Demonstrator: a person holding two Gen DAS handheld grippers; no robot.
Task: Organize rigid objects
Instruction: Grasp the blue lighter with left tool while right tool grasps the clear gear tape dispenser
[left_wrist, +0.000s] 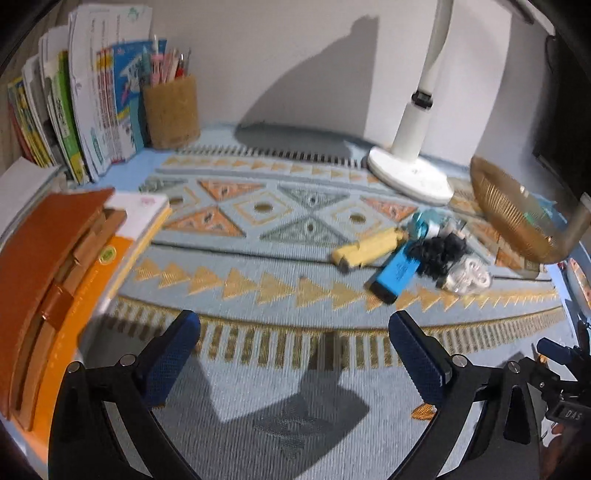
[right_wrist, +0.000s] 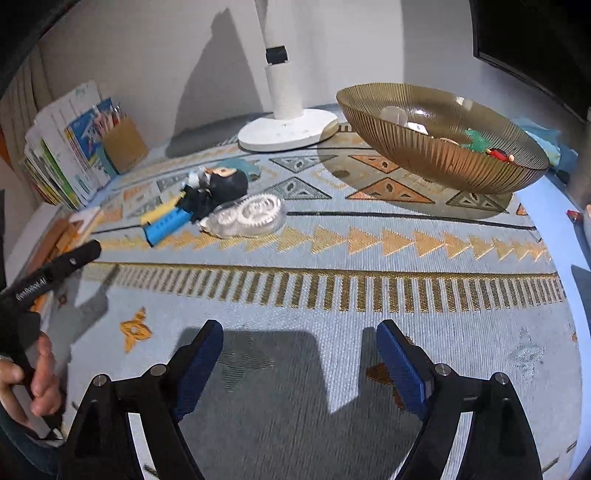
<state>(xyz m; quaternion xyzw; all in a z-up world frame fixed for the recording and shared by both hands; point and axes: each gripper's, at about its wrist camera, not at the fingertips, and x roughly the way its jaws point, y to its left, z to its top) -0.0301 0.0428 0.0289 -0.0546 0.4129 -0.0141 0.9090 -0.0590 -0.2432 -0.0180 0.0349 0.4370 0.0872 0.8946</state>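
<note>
Landmark: the white lamp base at the back of the patterned woven mat.

Far left of the lamp: upright books against the wall, then a cork-textured pen cup. Nearer you on that side, a flat stack with an orange-brown leather-look cover.

Your left gripper tilts steeply down over bare mat, in front and to the left of the lamp. Jaws spread wide, nothing between the blue textured pads. In the right wrist view your left hand wraps the black handle, fingers curled.

The cluster of small rigid things lies in front of the lamp, slightly left. A pale yellow block-like piece, long axis running left-near to right-far. A blue ridged bar with a dark end, long axis parallel to the yellow one, touching it. A black rounded figure just behind them. A clear plastic case with white toothed gears, long axis roughly level, nearest the lamp's right side.

Your right gripper also pitches down over bare mat, well in front of the lamp. Jaws released, empty.

Right of the lamp: a ribbed amber translucent bowl, shallow and round, holding a few small pieces, too small to identify.
</note>
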